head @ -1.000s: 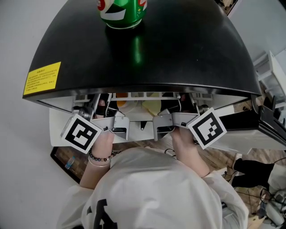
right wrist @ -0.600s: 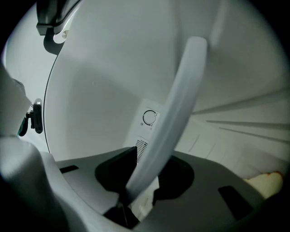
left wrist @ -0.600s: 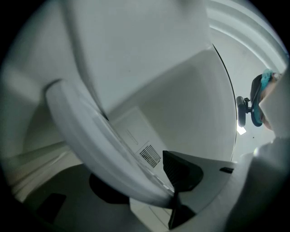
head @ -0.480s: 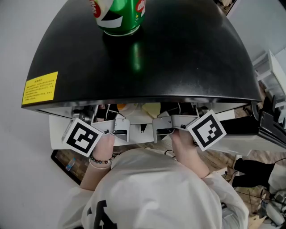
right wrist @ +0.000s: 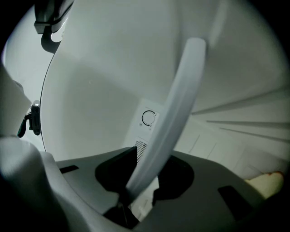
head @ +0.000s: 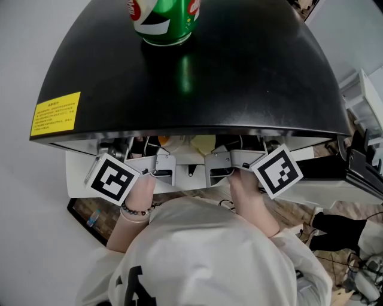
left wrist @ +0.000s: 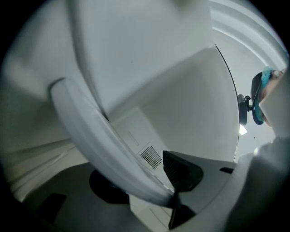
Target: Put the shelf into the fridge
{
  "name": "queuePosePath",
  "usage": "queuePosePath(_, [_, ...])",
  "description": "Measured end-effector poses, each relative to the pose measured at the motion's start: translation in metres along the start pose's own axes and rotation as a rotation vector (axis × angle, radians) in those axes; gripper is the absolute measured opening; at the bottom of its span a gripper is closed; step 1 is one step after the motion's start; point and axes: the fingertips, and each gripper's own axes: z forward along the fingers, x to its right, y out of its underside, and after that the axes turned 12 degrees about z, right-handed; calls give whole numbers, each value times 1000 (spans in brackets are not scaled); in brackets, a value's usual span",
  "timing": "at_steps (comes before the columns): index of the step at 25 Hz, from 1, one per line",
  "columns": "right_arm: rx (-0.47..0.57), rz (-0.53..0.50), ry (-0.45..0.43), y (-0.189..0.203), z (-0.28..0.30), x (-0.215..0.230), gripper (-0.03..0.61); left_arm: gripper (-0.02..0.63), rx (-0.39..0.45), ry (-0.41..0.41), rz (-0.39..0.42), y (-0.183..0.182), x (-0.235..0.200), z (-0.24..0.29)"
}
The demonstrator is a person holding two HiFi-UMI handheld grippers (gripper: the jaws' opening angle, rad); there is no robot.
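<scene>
Yellow unreadable label (head: pixel 55 113) on black fridge (head: pixel 239 72)

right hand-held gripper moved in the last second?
Yes, slightly. Right hand-held gripper has edged forward, closer in under the front edge of the black fridge top.

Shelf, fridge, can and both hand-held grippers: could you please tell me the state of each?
Shelf: held by its rim in both grippers, inside the fridge; whether it is seated cannot be told.
Fridge: open at the front.
Can: upright on the fridge top.
Left hand-held gripper: shut on the shelf.
Right hand-held gripper: shut on the shelf.
</scene>
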Motion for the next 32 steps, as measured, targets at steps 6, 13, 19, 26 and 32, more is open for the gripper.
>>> queuePosePath(6, [4, 3, 11, 0, 1, 2, 117, 213, 5, -11, -1, 0, -2, 1])
queuePosePath(13, [8, -4, 15, -1, 2, 2, 112, 213, 9, -26, -3, 1, -3, 1])
queuePosePath(19, [23, 40, 10, -3, 2, 3, 112, 218, 37, 1, -44, 0, -2, 1])
queuePosePath(26, [40, 107, 24, 3, -13, 6, 143, 229, 62, -5, -16, 0, 0, -19])
queuePosePath(32, [51, 72, 19, 6, -32, 1, 150, 229, 35, -13, 71, 1, 4, -42])
